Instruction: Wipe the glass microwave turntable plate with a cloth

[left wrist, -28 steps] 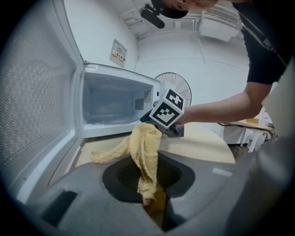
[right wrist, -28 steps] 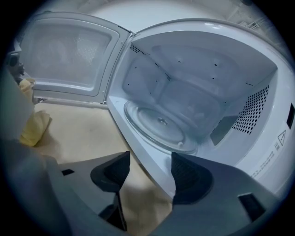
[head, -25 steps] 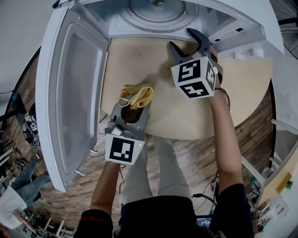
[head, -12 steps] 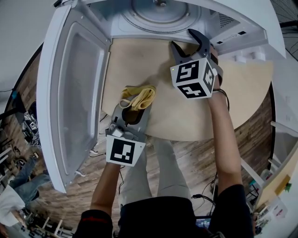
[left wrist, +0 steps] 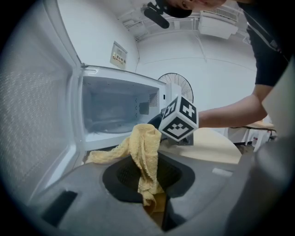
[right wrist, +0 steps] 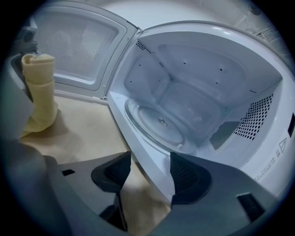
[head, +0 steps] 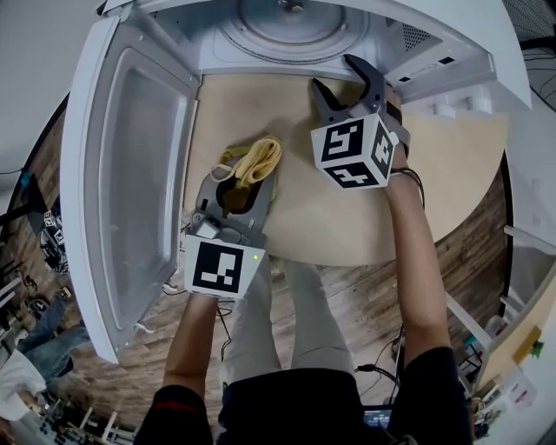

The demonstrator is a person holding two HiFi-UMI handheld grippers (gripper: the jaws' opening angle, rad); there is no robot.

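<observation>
The glass turntable plate [right wrist: 159,120] lies inside the open microwave [head: 408,43]; its rim shows at the top of the head view as the plate [head: 291,19]. My left gripper [head: 236,178] is shut on a yellow cloth [head: 252,161], which hangs over its jaws as the cloth [left wrist: 145,152] above the table. My right gripper [head: 346,83] is open, with nothing between its fingers [right wrist: 193,182], just in front of the microwave's lower front edge. The yellow cloth [right wrist: 40,87] shows at the left of the right gripper view.
The microwave door [head: 130,174] swings wide open to the left, beside my left gripper. A round beige tabletop [head: 452,174] carries the microwave. Beyond it are wooden floor, cables, and a standing fan [left wrist: 177,85].
My left gripper has carried the cloth a little forward toward the microwave and to the left. The right gripper has shifted slightly left and closer to the opening.
</observation>
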